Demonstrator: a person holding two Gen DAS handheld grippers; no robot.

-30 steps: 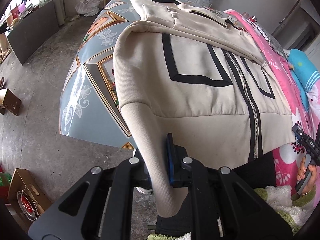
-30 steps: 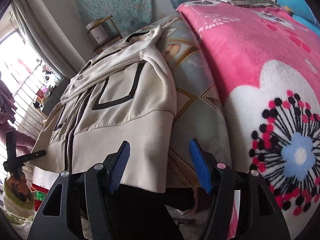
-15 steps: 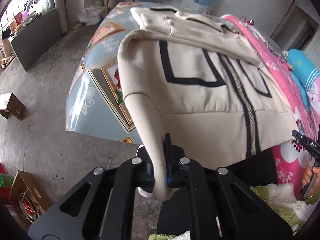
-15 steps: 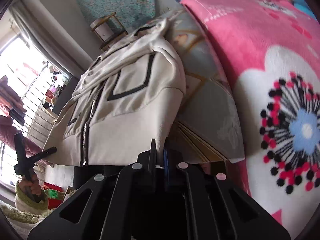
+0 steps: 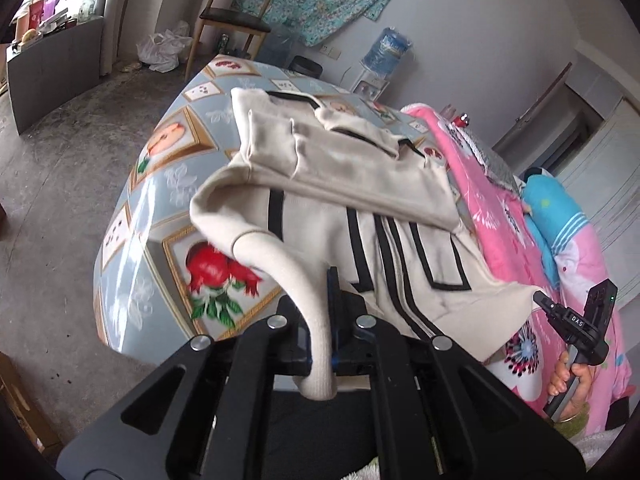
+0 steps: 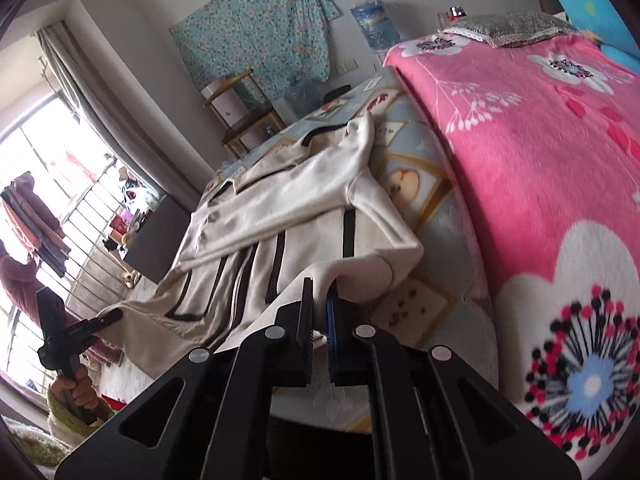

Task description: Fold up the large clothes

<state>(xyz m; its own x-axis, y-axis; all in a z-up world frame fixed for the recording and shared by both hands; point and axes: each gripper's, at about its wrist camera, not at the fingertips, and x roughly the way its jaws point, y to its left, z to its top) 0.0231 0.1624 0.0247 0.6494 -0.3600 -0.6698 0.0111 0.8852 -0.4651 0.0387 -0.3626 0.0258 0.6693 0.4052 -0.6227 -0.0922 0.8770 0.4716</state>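
A cream zip jacket with black stripes lies on a table covered in a blue fruit-print cloth; its sleeves are folded across the chest. My left gripper is shut on the ribbed hem at the jacket's left corner, which hangs over its fingers. My right gripper is shut on the hem at the jacket's other corner. Both corners are raised off the cloth. Each gripper shows in the other's view, the right gripper at the right and the left gripper at the left, each in a hand.
A pink flowered blanket covers the bed beside the table. A wooden chair, a water bottle and plastic bags stand at the far end. A grey cabinet is at the left. The floor is bare concrete.
The right gripper went from open to shut on the hem corner. Both grippers then rose, lifting the jacket's bottom edge off the table.
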